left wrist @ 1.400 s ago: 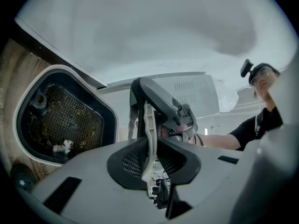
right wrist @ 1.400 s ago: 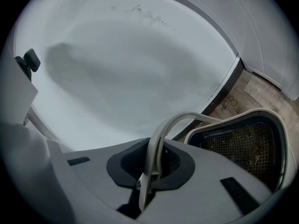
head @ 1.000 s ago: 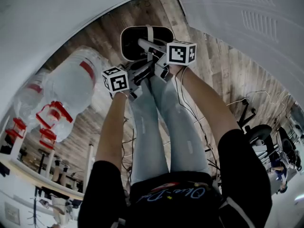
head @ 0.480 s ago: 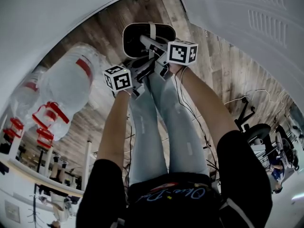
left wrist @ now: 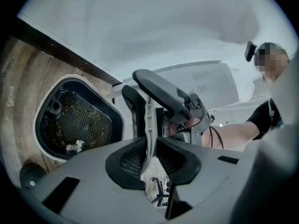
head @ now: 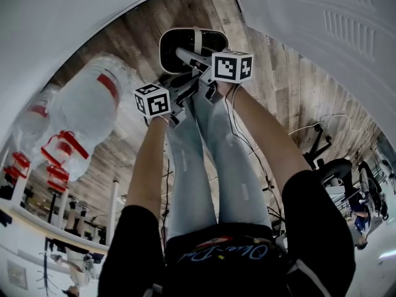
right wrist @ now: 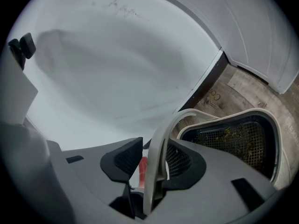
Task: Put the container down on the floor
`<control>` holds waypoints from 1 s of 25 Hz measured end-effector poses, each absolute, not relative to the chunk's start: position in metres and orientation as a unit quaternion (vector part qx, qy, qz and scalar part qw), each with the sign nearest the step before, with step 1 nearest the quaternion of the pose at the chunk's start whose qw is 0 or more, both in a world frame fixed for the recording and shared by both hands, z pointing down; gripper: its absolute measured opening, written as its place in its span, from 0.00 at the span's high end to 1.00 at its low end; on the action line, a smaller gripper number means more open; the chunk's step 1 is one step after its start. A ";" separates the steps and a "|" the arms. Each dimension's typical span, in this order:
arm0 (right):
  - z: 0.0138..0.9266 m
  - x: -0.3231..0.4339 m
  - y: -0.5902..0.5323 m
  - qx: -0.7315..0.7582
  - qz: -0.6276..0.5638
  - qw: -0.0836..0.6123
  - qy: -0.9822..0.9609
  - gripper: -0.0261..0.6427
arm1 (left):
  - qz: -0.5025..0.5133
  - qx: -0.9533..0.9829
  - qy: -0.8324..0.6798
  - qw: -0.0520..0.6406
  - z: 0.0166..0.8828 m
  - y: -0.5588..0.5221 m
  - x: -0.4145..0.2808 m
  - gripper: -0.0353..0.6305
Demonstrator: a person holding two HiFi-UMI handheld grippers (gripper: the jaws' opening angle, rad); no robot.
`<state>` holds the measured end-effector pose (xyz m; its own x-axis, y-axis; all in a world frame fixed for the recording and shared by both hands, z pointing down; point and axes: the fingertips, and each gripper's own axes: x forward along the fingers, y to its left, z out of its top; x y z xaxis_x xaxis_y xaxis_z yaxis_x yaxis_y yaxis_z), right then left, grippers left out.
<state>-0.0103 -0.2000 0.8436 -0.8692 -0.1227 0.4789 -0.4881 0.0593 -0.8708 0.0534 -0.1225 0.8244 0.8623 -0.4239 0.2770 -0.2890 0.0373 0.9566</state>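
The container (head: 167, 53) is a white-rimmed tub with a dark mesh inside and a thin white bail handle (head: 197, 37). It sits low over the wooden floor, beyond the person's feet. My left gripper (left wrist: 148, 149) is shut on the handle (left wrist: 149, 120), with both pads pressing on it. The container (left wrist: 74, 120) lies to its left. My right gripper (right wrist: 150, 164) has its jaws opening. The handle (right wrist: 161, 143) still runs between them, close to the right pad, with a gap at the left pad. In the head view, the left gripper (head: 184, 88) and the right gripper (head: 189, 59) meet over the container.
Large clear water bottles (head: 86, 113) with red handles lie at the left. A white panel (head: 322, 36) rises at the right and a white wall (head: 62, 23) at the upper left. Cables (head: 309, 129) and a chair base (head: 331, 166) are on the floor (head: 284, 85) at the right.
The grippers and the container have drifted slightly toward the top of the head view. Nothing else visibly differs.
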 end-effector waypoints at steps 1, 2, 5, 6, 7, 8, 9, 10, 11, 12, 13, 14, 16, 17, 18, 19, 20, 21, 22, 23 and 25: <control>0.844 -0.010 -0.199 0.218 0.652 0.142 -0.712 0.76 | -0.046 0.692 -0.258 0.673 0.825 -0.120 0.052 0.87; 0.844 -0.009 -0.199 0.223 0.652 0.144 -0.710 0.76 | -0.040 0.692 -0.258 0.673 0.826 -0.118 0.050 0.87; 0.848 -0.002 -0.196 0.232 0.654 0.152 -0.704 0.75 | -0.034 0.693 -0.261 0.672 0.828 -0.112 0.041 0.87; 0.848 0.000 -0.196 0.233 0.655 0.151 -0.702 0.73 | -0.034 0.692 -0.263 0.671 0.828 -0.111 0.037 0.87; 0.848 0.000 -0.195 0.234 0.658 0.149 -0.700 0.72 | -0.034 0.692 -0.265 0.670 0.829 -0.112 0.034 0.87; 0.847 -0.001 -0.195 0.234 0.661 0.146 -0.698 0.72 | -0.033 0.692 -0.269 0.669 0.829 -0.112 0.031 0.87; 0.846 -0.002 -0.194 0.235 0.663 0.144 -0.696 0.72 | -0.033 0.691 -0.274 0.668 0.829 -0.113 0.027 0.87; 0.845 -0.003 -0.192 0.235 0.664 0.144 -0.696 0.72 | -0.032 0.690 -0.279 0.667 0.830 -0.113 0.024 0.87; 0.845 -0.004 -0.191 0.235 0.664 0.144 -0.695 0.72 | -0.032 0.688 -0.284 0.666 0.830 -0.113 0.021 0.87; 0.845 -0.004 -0.190 0.236 0.664 0.146 -0.695 0.72 | -0.032 0.687 -0.290 0.666 0.831 -0.112 0.018 0.87; 0.845 -0.004 -0.189 0.238 0.664 0.146 -0.693 0.72 | -0.033 0.684 -0.297 0.665 0.832 -0.112 0.015 0.86; 0.845 -0.004 -0.189 0.240 0.666 0.146 -0.692 0.72 | -0.033 0.682 -0.304 0.665 0.833 -0.112 0.012 0.86; 0.845 -0.004 -0.188 0.243 0.668 0.142 -0.689 0.72 | -0.035 0.677 -0.318 0.663 0.835 -0.111 0.006 0.86; 0.844 -0.005 -0.188 0.243 0.669 0.141 -0.688 0.72 | -0.035 0.675 -0.325 0.662 0.837 -0.111 0.002 0.85; 0.843 -0.006 -0.188 0.243 0.669 0.141 -0.689 0.72 | -0.034 0.673 -0.332 0.660 0.838 -0.111 -0.002 0.85; 0.843 -0.008 -0.187 0.241 0.669 0.141 -0.689 0.72 | -0.032 0.670 -0.339 0.659 0.840 -0.111 -0.005 0.85; 0.842 -0.009 -0.186 0.238 0.668 0.142 -0.691 0.72 | -0.029 0.668 -0.346 0.658 0.841 -0.111 -0.009 0.84; 0.841 -0.010 -0.185 0.235 0.667 0.143 -0.692 0.72 | -0.025 0.666 -0.353 0.657 0.843 -0.111 -0.012 0.84; 0.840 -0.010 -0.184 0.233 0.667 0.144 -0.693 0.72 | -0.020 0.663 -0.360 0.656 0.844 -0.110 -0.015 0.82; 0.840 -0.010 -0.184 0.232 0.666 0.145 -0.694 0.72 | -0.015 0.660 -0.368 0.654 0.846 -0.110 -0.018 0.80; 0.840 -0.009 -0.183 0.234 0.667 0.146 -0.693 0.72 | -0.008 0.653 -0.383 0.653 0.850 -0.109 -0.025 0.77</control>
